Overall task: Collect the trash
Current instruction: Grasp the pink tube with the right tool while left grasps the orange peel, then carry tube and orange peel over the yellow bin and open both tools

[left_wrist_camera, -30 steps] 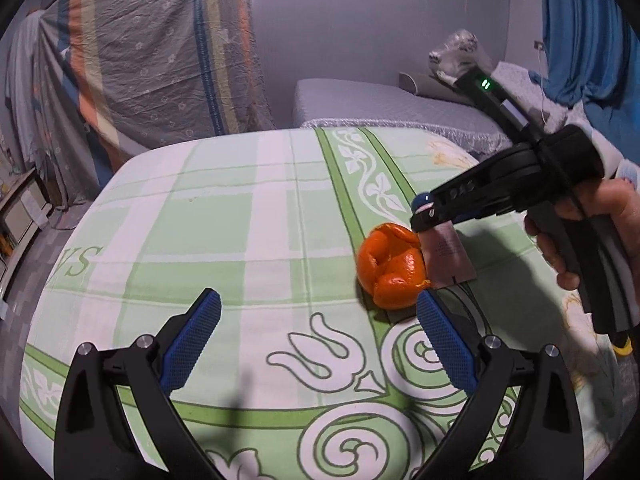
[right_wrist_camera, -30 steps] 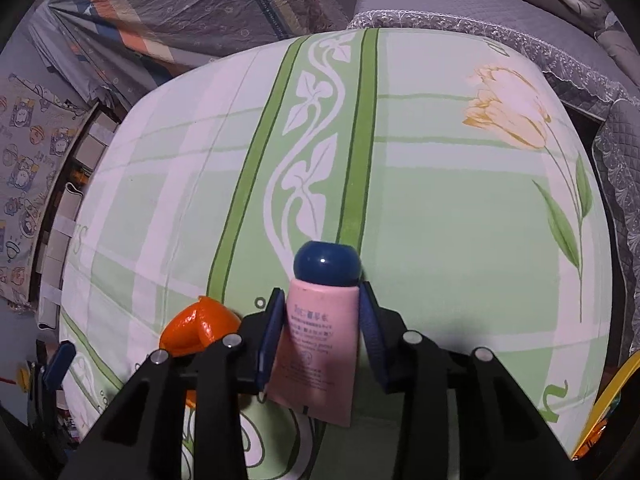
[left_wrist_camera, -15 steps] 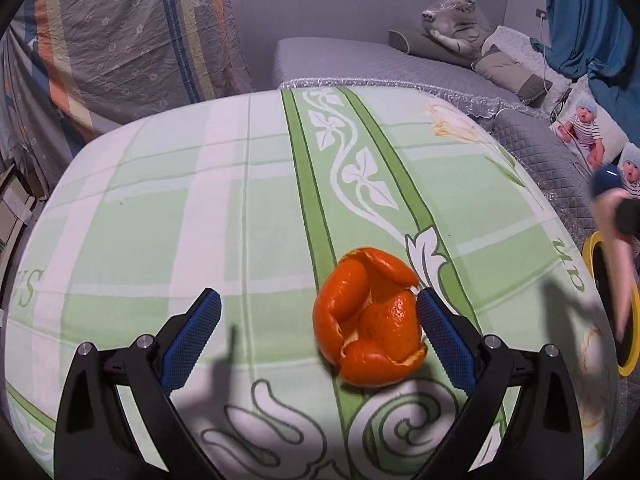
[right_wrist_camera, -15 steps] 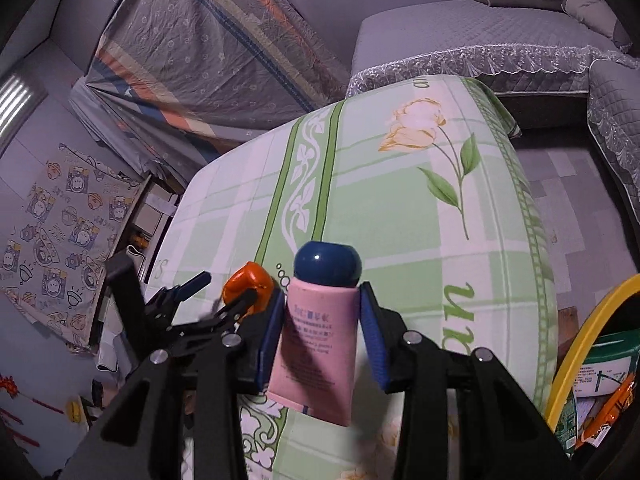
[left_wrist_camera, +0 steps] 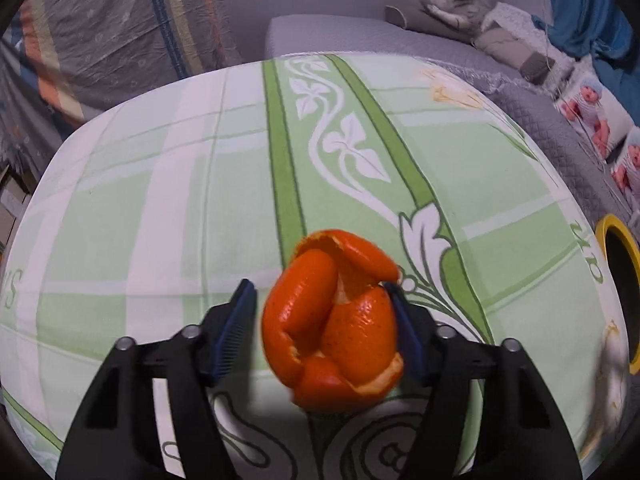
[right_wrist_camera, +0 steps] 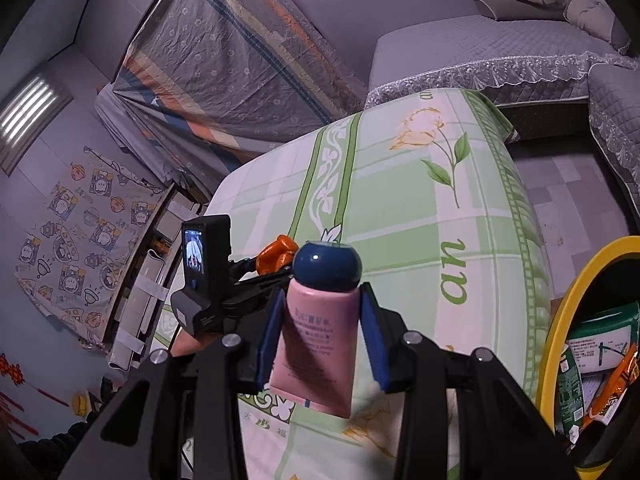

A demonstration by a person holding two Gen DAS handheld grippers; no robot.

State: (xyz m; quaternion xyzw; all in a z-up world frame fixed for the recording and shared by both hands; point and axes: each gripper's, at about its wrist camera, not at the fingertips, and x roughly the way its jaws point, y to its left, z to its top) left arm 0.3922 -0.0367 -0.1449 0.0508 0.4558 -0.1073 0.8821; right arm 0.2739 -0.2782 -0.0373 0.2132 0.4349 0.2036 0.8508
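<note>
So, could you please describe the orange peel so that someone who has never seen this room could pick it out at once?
Find the table under the green-and-white floral cloth. On its near part, between the blue pads of the left gripper, sits the orange peel: curled, bright orange. The right gripper holds a pink tube with a dark blue cap, smooth by contrast.

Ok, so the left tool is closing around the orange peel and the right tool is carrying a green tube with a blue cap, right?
Not quite: the tube is pink, not green, as the right wrist view shows. Its cap is blue, and the right tool grips it. The left tool does bracket the orange peel.
</note>
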